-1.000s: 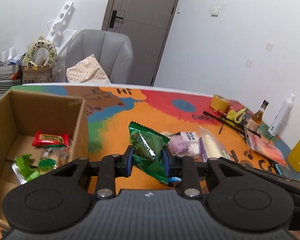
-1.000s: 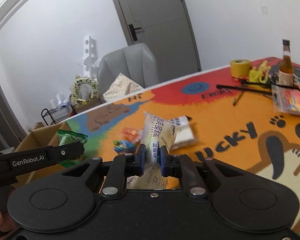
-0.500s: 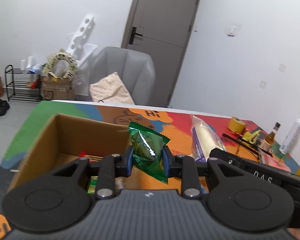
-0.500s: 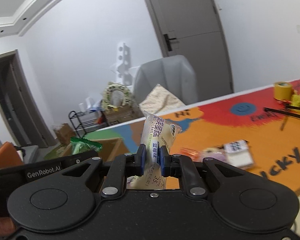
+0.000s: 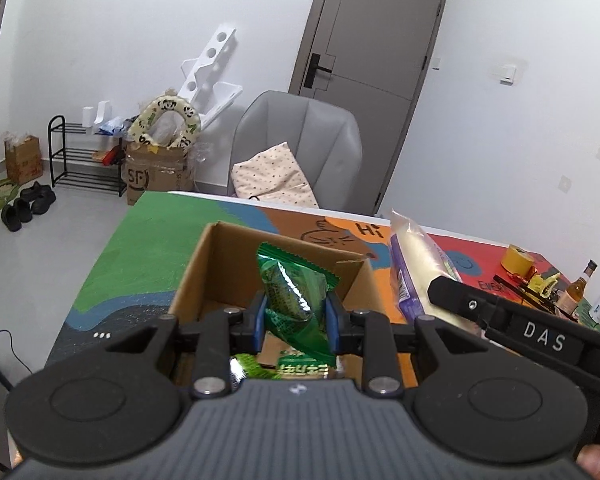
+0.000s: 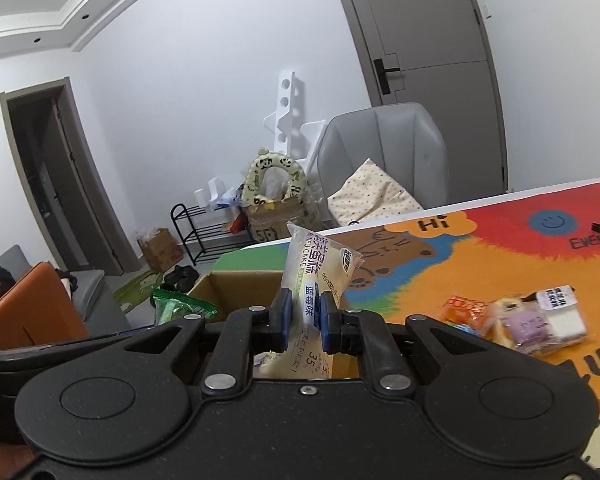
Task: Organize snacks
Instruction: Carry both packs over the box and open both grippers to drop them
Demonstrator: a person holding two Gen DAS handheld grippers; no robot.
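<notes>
Two grips: left gripper point(image 5: 294, 328) clamped on green snack packet point(image 5: 296, 300) above cardboard box point(image 5: 204, 272); right gripper point(image 6: 303, 318) clamped on "CAKE"-labelled cream packet point(image 6: 320, 268) beside it. Nearby: "SF" carton point(image 5: 156, 176), grey chair point(image 5: 300, 140), loose snacks point(image 6: 516, 320) on "Hi" tablecloth point(image 6: 480, 264).

The right gripper point(image 6: 303, 316) has its jaws clamped on a pale cake packet point(image 6: 320, 276) with blue lettering, held upright over the near edge of an open cardboard box point(image 6: 236, 288) on the colourful table point(image 6: 480, 264). At the left, the other gripper carries a green snack bag point(image 6: 180, 307) (only its top shows). A small heap of wrapped snacks point(image 6: 516, 320) lies to the right, well apart from the box
</notes>
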